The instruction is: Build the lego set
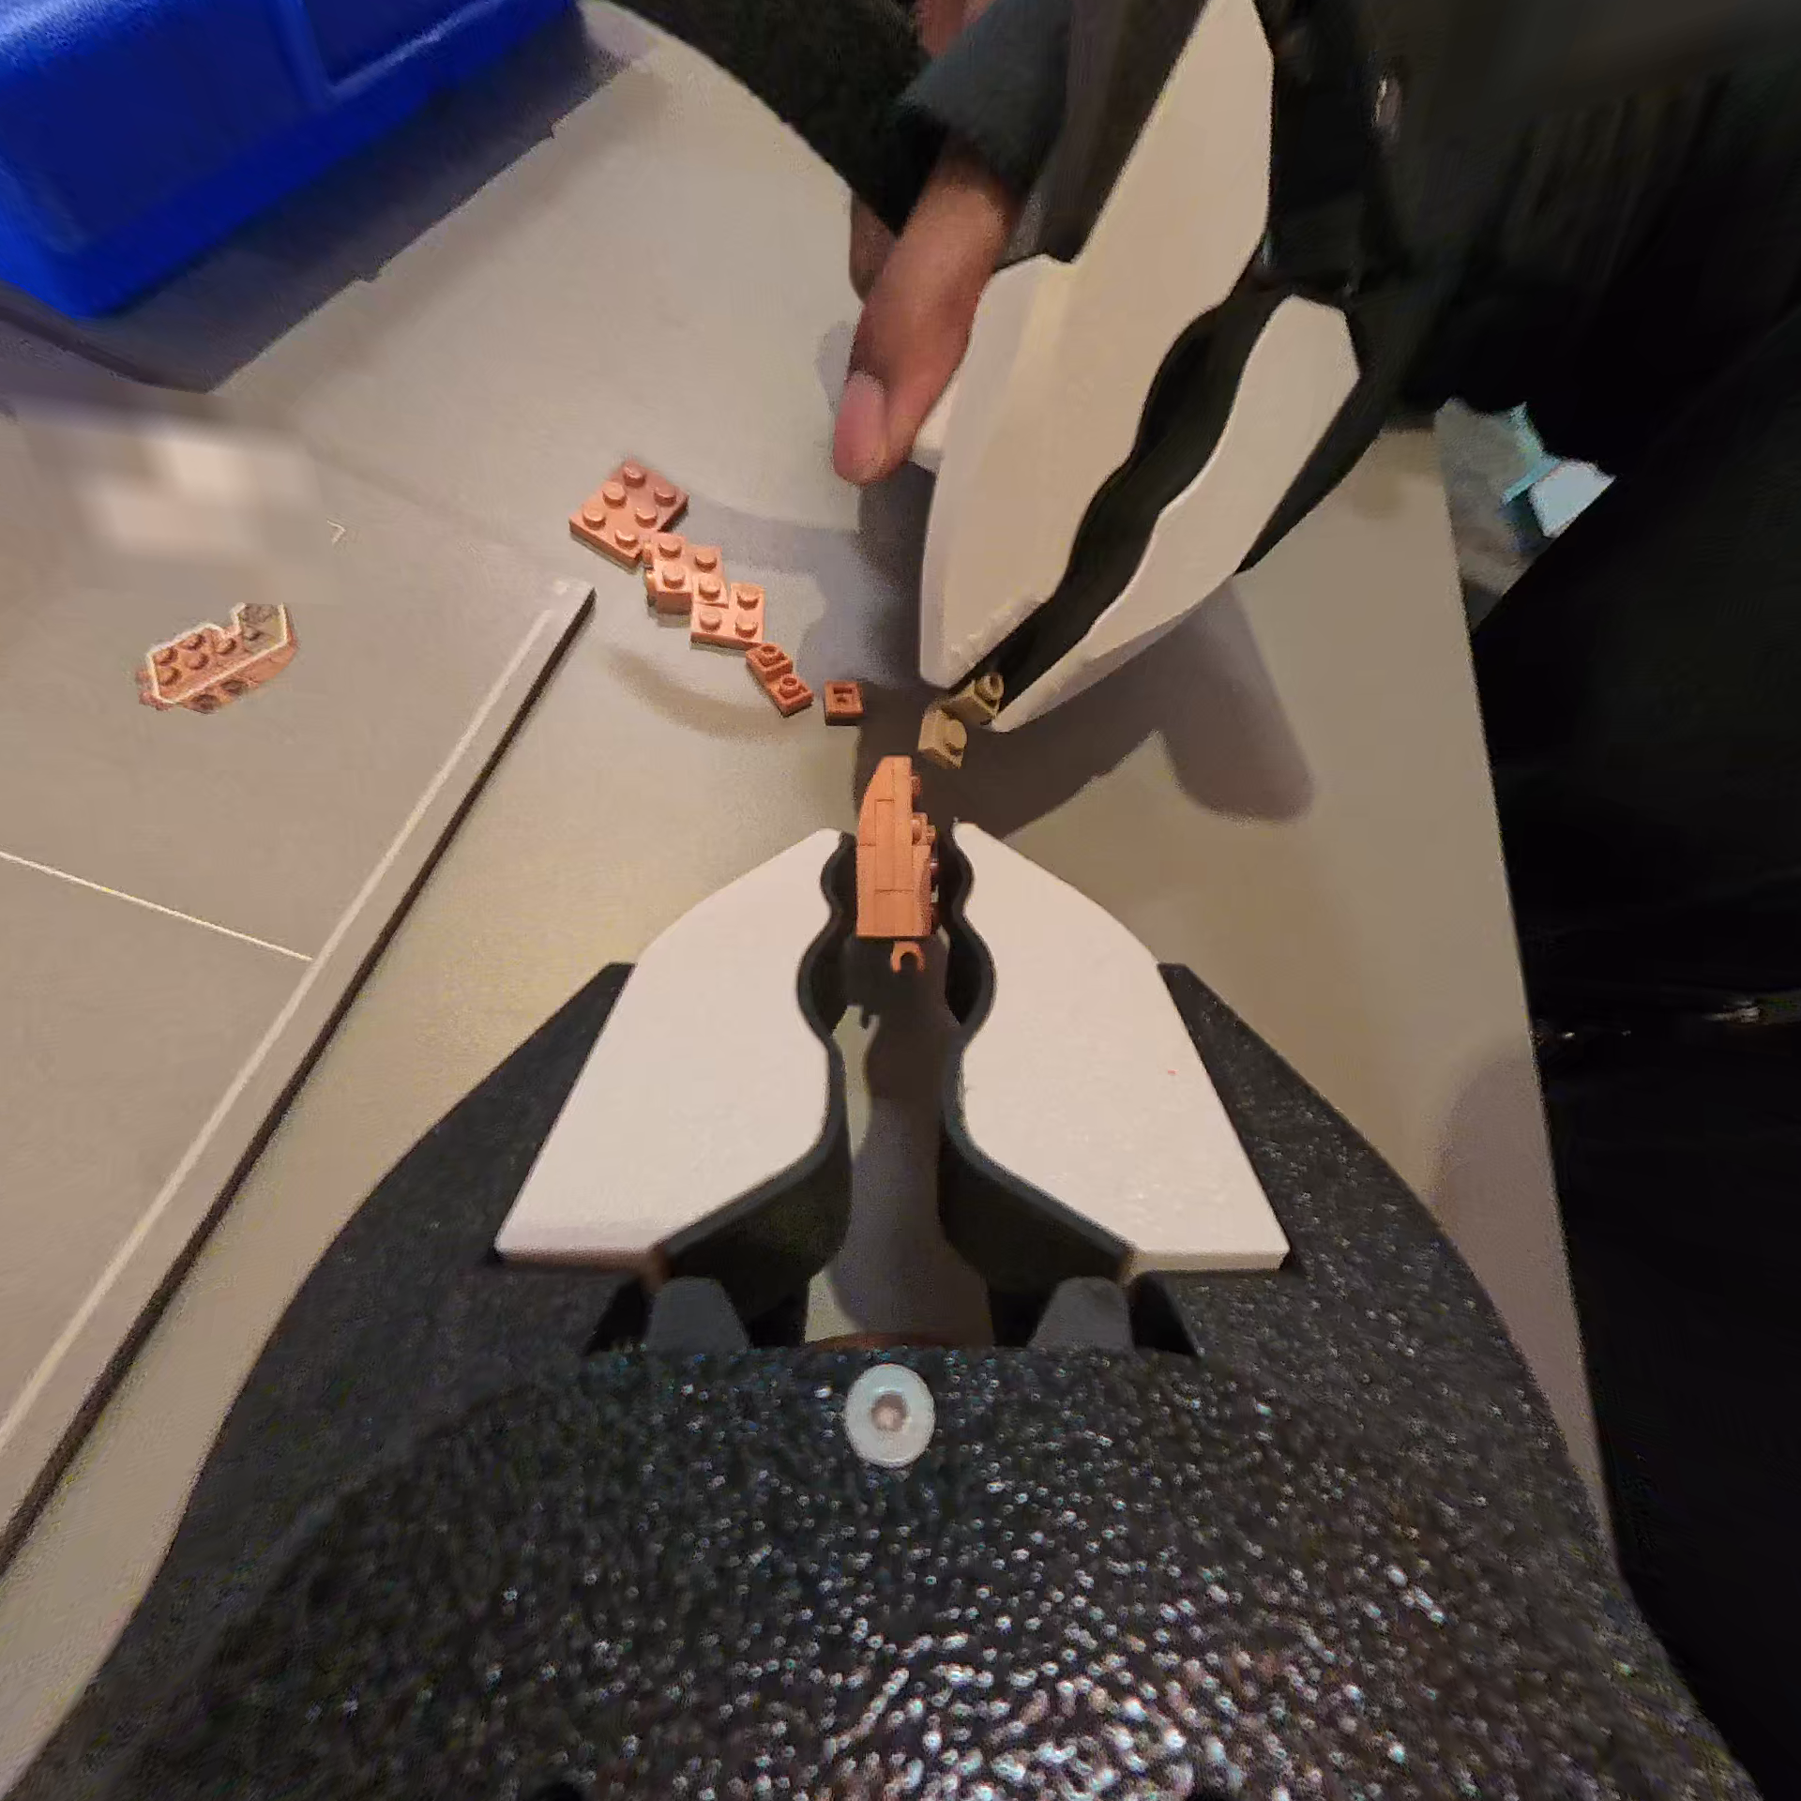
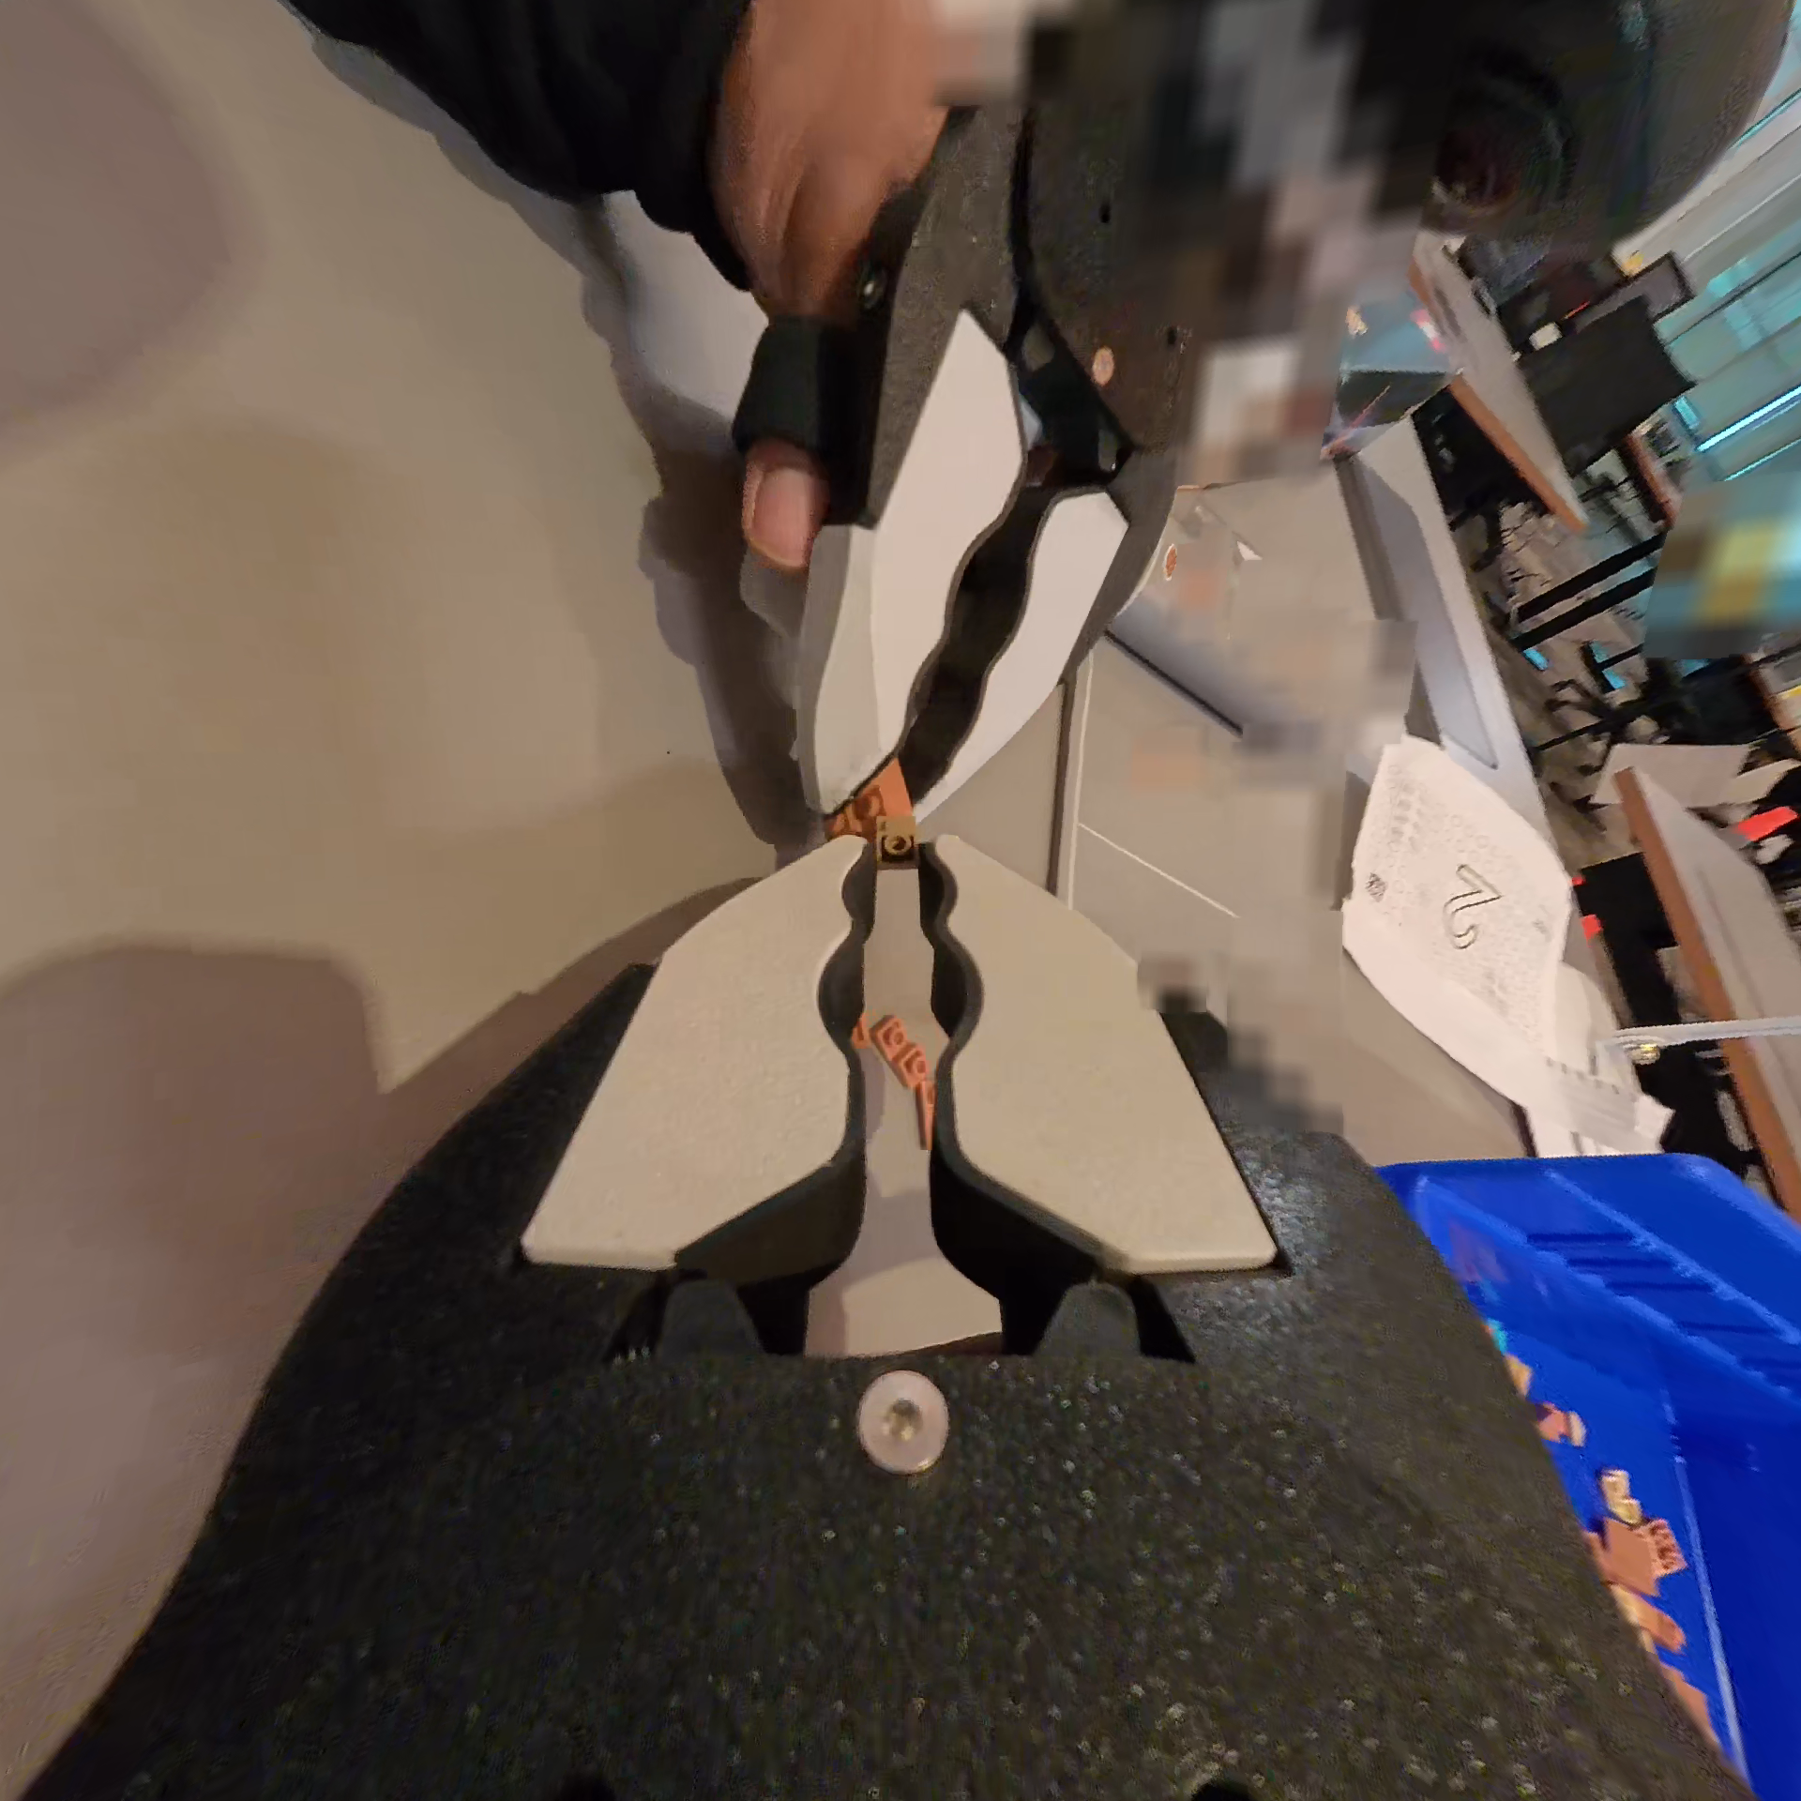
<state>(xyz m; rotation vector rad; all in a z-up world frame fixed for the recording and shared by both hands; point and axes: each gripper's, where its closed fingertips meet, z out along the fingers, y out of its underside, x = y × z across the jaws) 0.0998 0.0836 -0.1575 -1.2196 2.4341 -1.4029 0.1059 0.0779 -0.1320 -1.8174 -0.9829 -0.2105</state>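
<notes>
The left gripper, low in the centre of its own view, is clamping a small orange-brown assembly of plastic studded bricks between its white fingers, whose inner edges are black and scalloped. Just above it the right gripper is pinching a tiny olive-tan studded plate at the very tips. That hold is looking thin to me: hard, glossy plastic could be twisting or popping free if the two pieces are pressed off-square, and the assembly could be levering sideways. A second olive-tan plate is lying just beside the tips on the smooth grey tabletop, and a trail of flat orange-brown plates is sitting upper left, easily scattered by a stray nudge.
</notes>
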